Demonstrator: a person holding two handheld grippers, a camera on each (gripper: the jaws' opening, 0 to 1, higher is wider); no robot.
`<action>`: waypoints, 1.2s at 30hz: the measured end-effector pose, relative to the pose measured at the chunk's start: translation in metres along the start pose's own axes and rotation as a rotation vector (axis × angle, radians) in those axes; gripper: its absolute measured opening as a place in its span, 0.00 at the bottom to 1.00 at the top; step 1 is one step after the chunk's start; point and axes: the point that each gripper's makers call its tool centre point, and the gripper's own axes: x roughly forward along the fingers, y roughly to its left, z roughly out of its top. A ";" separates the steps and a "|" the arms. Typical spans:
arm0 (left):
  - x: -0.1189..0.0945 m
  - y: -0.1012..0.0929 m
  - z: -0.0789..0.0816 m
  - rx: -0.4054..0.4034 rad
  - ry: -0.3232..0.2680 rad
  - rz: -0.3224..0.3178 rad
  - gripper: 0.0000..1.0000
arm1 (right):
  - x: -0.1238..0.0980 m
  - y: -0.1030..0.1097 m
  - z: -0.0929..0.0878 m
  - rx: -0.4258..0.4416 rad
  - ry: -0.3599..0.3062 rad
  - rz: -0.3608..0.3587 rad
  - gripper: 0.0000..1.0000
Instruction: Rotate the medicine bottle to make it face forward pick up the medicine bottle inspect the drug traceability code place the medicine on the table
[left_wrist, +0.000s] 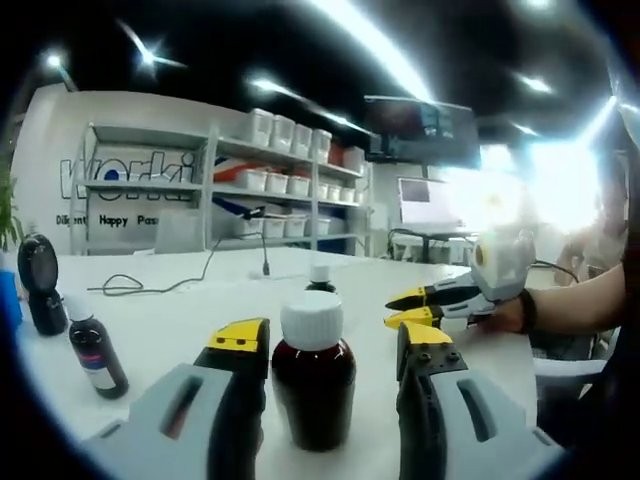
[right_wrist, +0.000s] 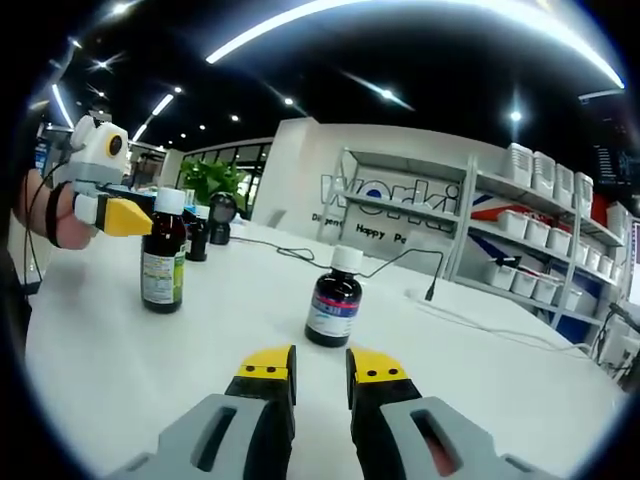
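A dark brown medicine bottle (left_wrist: 313, 390) with a white cap stands upright on the white table (left_wrist: 180, 310), between the jaws of my left gripper (left_wrist: 330, 340). The jaws stand apart on either side of it, and the right jaw is clear of the glass. In the right gripper view the same bottle (right_wrist: 162, 262) shows a green label, with my left gripper (right_wrist: 128, 216) at its neck. My right gripper (right_wrist: 322, 368) hovers low over the table, its jaws slightly apart and holding nothing. A smaller bottle (right_wrist: 333, 305) with a blue and pink label stands just ahead of it.
A small dark bottle (left_wrist: 97, 352) and a black round object (left_wrist: 40, 285) stand at the table's left. Another white-capped bottle (left_wrist: 320, 276) stands behind the brown one. A black cable (left_wrist: 165, 285) lies across the table. A person's hand (left_wrist: 520, 315) holds my right gripper (left_wrist: 405, 308). Shelves (left_wrist: 270, 180) of white bins line the back wall.
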 end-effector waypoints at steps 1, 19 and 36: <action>0.000 0.001 0.003 0.006 -0.002 0.004 0.42 | 0.000 0.000 -0.001 -0.002 0.002 0.000 0.16; -0.011 0.037 0.063 -0.060 -0.090 0.067 0.40 | 0.001 0.000 -0.004 -0.018 0.010 0.003 0.16; -0.054 0.106 0.077 0.028 -0.101 0.133 0.38 | 0.001 0.000 -0.003 -0.019 0.012 0.001 0.16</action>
